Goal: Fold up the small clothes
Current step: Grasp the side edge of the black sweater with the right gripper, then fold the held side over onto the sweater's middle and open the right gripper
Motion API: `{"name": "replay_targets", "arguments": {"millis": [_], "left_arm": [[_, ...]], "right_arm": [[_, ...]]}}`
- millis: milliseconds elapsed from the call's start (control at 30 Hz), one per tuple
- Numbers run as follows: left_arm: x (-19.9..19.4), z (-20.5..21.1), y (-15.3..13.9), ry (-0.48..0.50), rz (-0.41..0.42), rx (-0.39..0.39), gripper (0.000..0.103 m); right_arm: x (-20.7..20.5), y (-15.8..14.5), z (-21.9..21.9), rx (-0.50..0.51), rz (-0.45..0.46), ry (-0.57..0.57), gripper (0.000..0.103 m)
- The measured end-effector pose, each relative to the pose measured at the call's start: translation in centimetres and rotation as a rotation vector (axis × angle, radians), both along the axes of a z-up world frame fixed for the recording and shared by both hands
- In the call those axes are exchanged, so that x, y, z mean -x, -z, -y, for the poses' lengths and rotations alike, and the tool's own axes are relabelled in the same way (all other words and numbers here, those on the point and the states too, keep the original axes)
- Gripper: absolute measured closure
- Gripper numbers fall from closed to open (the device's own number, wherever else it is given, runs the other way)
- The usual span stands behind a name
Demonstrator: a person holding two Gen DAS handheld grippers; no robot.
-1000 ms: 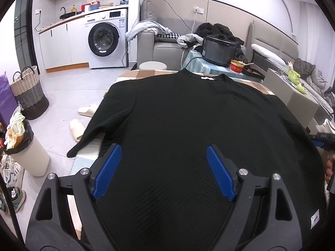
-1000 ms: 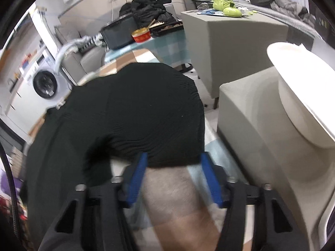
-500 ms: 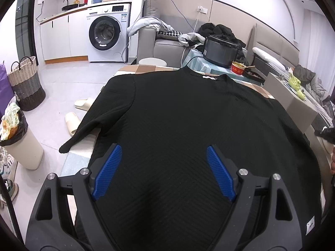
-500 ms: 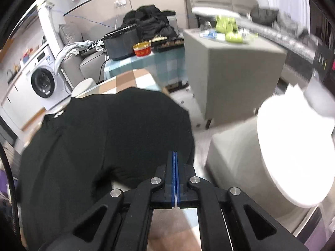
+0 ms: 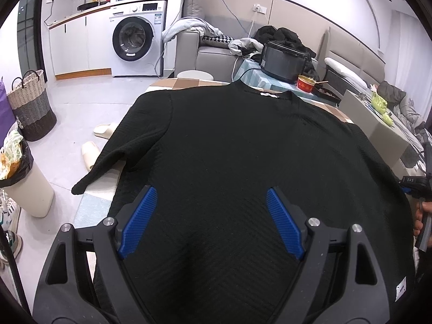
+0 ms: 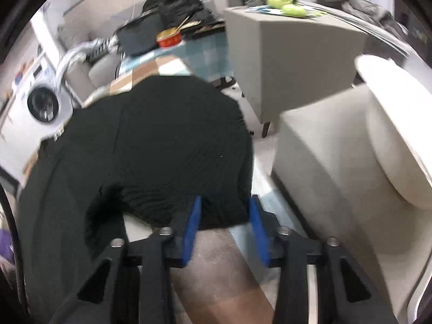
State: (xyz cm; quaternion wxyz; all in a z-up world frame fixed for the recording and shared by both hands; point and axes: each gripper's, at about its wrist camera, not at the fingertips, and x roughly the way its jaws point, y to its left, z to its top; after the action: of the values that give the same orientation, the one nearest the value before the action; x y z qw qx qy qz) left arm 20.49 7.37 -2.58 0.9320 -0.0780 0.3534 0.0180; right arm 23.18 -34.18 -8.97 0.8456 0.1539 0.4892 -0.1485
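Observation:
A black knit short-sleeved top (image 5: 237,156) lies flat on a table with a checked cloth (image 5: 186,82), collar at the far end. My left gripper (image 5: 210,221) is open and hovers over the lower middle of the top. In the right wrist view the top's right sleeve (image 6: 167,145) lies spread on the table. My right gripper (image 6: 224,226) is open, its blue pads (image 6: 192,226) on either side of the sleeve's hem. The right gripper's body also shows at the right edge of the left wrist view (image 5: 415,186).
A grey stool with a white cushion (image 6: 351,167) stands close to the table's right side. A grey box table (image 6: 283,51), a cooker (image 5: 283,59) and a red bowl (image 5: 306,83) are beyond. A bin (image 5: 24,178), basket (image 5: 32,108) and slippers (image 5: 91,151) are on the floor at left.
My right gripper was open at the sleeve hem, then shut half a second ago, and is open again now at the hem. The left gripper stays open, shifted slightly over the top.

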Motion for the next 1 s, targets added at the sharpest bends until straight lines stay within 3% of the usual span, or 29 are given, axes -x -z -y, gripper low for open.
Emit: {"name": "replay_targets", "arguments": {"millis": [67,200,333,400,500,567,633,733,800,833,900,1000], "left_arm": [[-0.1,-0.1,0.1,-0.007,-0.006,0.005,0.021],[-0.1,-0.3,0.2,-0.016,-0.005,0.006,0.021],[-0.5,-0.6,0.3,-0.026,-0.009,0.02,0.021],[-0.5,-0.7,0.3,-0.031,-0.009,0.022,0.021],[-0.5,-0.8,0.3,-0.033,-0.009,0.023,0.021],[-0.5,-0.7,0.3,-0.034,-0.006,0.017,0.021],[-0.4,-0.7,0.2,-0.034,-0.003,0.013,0.021],[-0.3,-0.6,0.1,-0.035,0.001,0.008,0.021],[-0.2,-0.5,0.1,-0.04,0.001,0.007,0.021],[-0.2,-0.6,0.1,-0.041,-0.001,0.009,0.021],[0.0,-0.6,0.2,-0.044,-0.002,0.011,0.021],[0.1,-0.4,0.2,-0.044,-0.007,0.006,0.021]], "right_arm": [[-0.7,0.1,-1.0,0.051,-0.002,-0.057,0.09],[-0.9,-1.1,-0.6,0.104,0.04,-0.053,0.092],[-1.6,-4.6,0.6,0.137,0.121,-0.027,0.092],[-2.5,-6.4,1.0,0.093,0.177,-0.036,0.092],[-3.5,-8.9,0.4,-0.07,0.33,-0.099,0.092],[-4.1,-10.6,-1.8,-0.152,0.431,-0.218,0.092],[-4.6,-11.4,-5.4,-0.177,0.459,-0.376,0.092],[-5.4,-10.7,-11.1,-0.172,0.382,-0.622,0.091],[-5.3,-8.7,-14.9,-0.14,0.284,-0.766,0.09],[-5.5,-7.0,-16.6,-0.133,0.186,-0.827,0.089],[-5.4,-4.8,-18.1,-0.102,0.082,-0.836,0.081],[-5.1,-3.9,-18.2,-0.112,0.052,-0.818,0.06]]}}
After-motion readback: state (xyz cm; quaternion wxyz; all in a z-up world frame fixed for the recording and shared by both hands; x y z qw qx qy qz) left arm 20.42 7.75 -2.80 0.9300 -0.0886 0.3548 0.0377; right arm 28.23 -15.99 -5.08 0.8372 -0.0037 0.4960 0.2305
